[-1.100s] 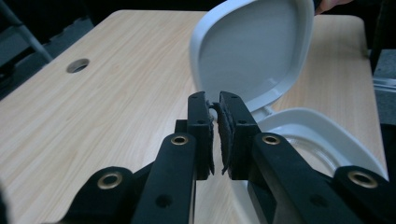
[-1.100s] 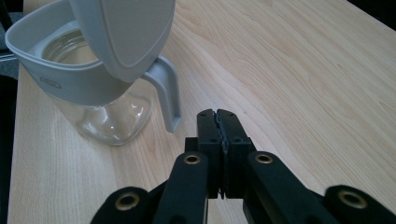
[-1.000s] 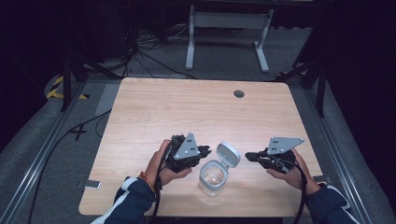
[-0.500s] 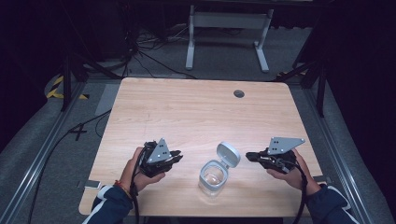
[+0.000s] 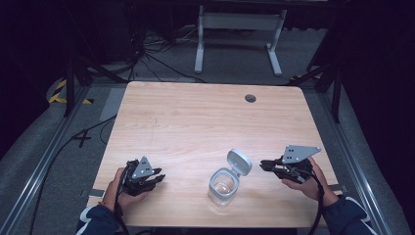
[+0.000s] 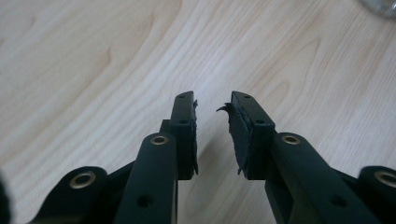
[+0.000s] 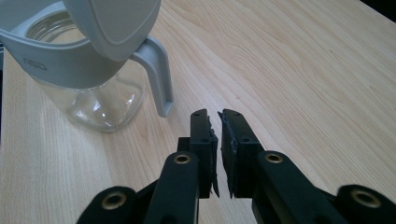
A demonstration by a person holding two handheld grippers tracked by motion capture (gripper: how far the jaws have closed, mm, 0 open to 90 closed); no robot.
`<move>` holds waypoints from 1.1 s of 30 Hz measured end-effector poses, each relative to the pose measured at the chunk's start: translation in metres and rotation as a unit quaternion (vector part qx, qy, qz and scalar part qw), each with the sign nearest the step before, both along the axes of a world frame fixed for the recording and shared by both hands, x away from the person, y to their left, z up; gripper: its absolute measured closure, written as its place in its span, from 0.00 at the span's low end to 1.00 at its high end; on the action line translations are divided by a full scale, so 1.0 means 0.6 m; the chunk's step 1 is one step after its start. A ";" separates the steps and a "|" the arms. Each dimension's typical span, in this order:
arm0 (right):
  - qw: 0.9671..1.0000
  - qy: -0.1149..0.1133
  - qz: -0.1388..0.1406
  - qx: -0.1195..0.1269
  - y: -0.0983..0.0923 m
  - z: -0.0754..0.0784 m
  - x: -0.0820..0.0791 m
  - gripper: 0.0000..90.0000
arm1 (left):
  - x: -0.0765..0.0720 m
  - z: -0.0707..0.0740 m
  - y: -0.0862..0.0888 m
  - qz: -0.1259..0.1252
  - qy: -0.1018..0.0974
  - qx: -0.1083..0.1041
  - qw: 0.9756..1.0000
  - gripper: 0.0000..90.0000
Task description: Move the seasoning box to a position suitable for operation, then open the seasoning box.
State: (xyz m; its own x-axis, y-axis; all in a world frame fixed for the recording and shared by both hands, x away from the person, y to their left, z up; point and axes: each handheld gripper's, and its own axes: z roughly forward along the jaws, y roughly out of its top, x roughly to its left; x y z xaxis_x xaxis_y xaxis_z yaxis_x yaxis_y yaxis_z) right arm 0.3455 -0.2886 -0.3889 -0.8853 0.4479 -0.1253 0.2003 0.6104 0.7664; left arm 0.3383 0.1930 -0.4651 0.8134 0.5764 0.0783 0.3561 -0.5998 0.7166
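Bare table (image 5: 195, 122) round open jar (image 5: 224, 185) — floor cables (image 5: 147, 58) beyond.

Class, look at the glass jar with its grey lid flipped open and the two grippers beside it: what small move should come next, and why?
Probably the right gripper eases toward the jar. Its jaws have just been opening with nothing between them, the jar's grey handle lies just ahead, and the lid stands open. The left gripper sits farther away, empty.

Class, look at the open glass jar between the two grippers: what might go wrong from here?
1. The lid stands open, tilted toward the right gripper; a sideways nudge could tip the jar.
2. The jar sits near the table's front edge, so a push could slide it off.
3. The left gripper's pad looks frayed; grip may slip.
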 end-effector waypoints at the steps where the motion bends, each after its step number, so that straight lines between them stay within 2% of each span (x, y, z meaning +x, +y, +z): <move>1: 1.000 0.000 0.000 0.000 0.000 0.000 0.000 0.91 | 0.000 0.000 0.000 0.000 0.000 0.000 1.000 0.78; 3: 1.000 -0.002 -0.003 0.001 -0.005 0.002 -0.005 0.91 | -0.001 -0.011 0.007 0.001 0.012 0.002 1.000 0.76; 6: 1.000 -0.003 -0.011 -0.001 -0.016 -0.001 -0.006 0.88 | 0.000 -0.018 0.024 0.005 0.026 -0.025 0.999 0.73; 9: 0.999 0.004 -0.028 -0.015 -0.028 -0.011 -0.005 0.81 | 0.001 -0.024 0.036 0.009 0.030 -0.054 0.998 0.73; 13: 0.998 0.008 -0.059 -0.028 -0.051 -0.028 -0.003 0.71 | -0.001 -0.025 0.036 0.008 0.028 -0.054 0.998 0.72; 15: 0.998 0.005 -0.062 -0.031 -0.065 -0.036 -0.004 0.66 | -0.002 -0.024 0.034 0.004 0.021 -0.042 0.999 0.68; 17: 0.998 0.002 -0.063 -0.031 -0.078 -0.046 -0.006 0.61 | -0.002 -0.025 0.033 0.015 0.020 -0.041 0.999 0.63; 20: 0.997 0.002 -0.066 -0.035 -0.097 -0.060 -0.008 0.59 | -0.002 -0.026 0.032 0.024 0.023 -0.046 0.998 0.58; 24: 0.995 0.000 -0.086 -0.048 -0.127 -0.079 -0.017 0.53 | -0.001 -0.026 0.033 0.033 0.020 -0.042 0.998 0.51; 27: 0.993 -0.004 -0.108 -0.055 -0.148 -0.091 -0.021 0.48 | 0.000 -0.026 0.033 0.035 0.028 -0.043 0.998 0.47; 30: 0.990 0.008 -0.130 -0.052 -0.165 -0.102 -0.025 0.45 | 0.002 -0.026 0.033 0.044 0.027 -0.041 0.998 0.41; 33: 0.989 0.016 -0.140 -0.043 -0.178 -0.109 -0.029 0.42 | 0.002 -0.026 0.033 0.049 0.026 -0.040 0.998 0.36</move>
State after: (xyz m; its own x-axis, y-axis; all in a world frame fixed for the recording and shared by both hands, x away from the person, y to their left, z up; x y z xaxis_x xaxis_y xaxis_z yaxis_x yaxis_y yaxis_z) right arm 0.3279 -0.3955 -0.4543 -0.7327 0.6644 -0.1472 0.3943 0.5908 0.7039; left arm 0.3396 0.2129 -0.4807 0.7547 0.6559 -0.0128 0.4485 -0.5015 0.7398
